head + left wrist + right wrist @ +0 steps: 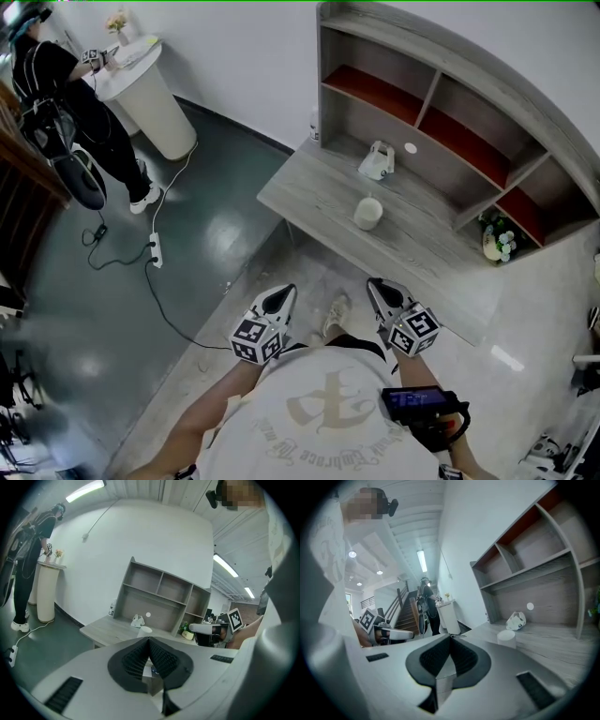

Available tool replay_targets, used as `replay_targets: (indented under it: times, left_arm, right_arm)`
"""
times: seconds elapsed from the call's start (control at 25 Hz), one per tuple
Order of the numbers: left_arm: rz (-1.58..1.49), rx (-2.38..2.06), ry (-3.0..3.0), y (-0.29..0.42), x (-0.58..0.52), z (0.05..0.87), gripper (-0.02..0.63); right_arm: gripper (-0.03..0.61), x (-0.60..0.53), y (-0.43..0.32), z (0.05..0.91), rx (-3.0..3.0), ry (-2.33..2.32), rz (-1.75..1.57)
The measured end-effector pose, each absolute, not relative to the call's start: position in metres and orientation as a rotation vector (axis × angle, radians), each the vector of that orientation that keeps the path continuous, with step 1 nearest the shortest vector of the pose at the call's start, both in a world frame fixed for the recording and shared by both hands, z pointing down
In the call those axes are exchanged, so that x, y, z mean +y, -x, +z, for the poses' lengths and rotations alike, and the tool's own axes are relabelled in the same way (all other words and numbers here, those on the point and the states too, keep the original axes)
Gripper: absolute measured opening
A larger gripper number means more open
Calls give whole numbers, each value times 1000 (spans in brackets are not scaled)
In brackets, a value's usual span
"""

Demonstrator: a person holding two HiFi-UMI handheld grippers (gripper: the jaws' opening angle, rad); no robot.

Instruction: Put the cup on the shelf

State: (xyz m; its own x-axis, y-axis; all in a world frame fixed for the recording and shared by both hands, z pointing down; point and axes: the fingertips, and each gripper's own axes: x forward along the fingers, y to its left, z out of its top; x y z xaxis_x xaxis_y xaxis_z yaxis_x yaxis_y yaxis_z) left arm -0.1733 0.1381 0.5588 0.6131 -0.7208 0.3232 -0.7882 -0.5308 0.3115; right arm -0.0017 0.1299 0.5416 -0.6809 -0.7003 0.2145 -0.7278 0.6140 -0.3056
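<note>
A: Shelf (441, 103)?
B: Grey wood-grain, curved top, red-lined compartments. It stands on a matching desk (309, 192).
A: Left gripper (284, 294), right gripper (376, 285)?
B: Ribbed black jaws clenched together, nothing between.
A: Cup (367, 213)?
B: White, cylindrical, upright on the desk, near the shelf.

Shelf (429, 96) rt end cut off at edge; white obj (377, 161) behind cup (367, 213) unidentifiable.

A person (70, 103) stands at a white pedestal (159, 103). A power strip (157, 250) lies on the dark floor (84, 319). A flower pot (494, 240) sits on the grey desk (319, 192).
</note>
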Motion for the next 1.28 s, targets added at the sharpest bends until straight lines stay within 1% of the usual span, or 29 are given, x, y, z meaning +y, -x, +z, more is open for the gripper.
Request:
replay_targets:
  times: [0.32,0.88,1.28]
  left_arm:
    - [220,-1221,-2423,161,88,549,2]
    - [215,-1215,-2402,136,-8,562,2]
    - [271,-1241,-2385,117,-57,559,2]
  right_arm:
    - [5,78,-16,543,-2747,-1234,570]
    - [5,-23,-44,558,-2699,-1239,570]
    - [5,-75,-66,570,-2695,-1224,609]
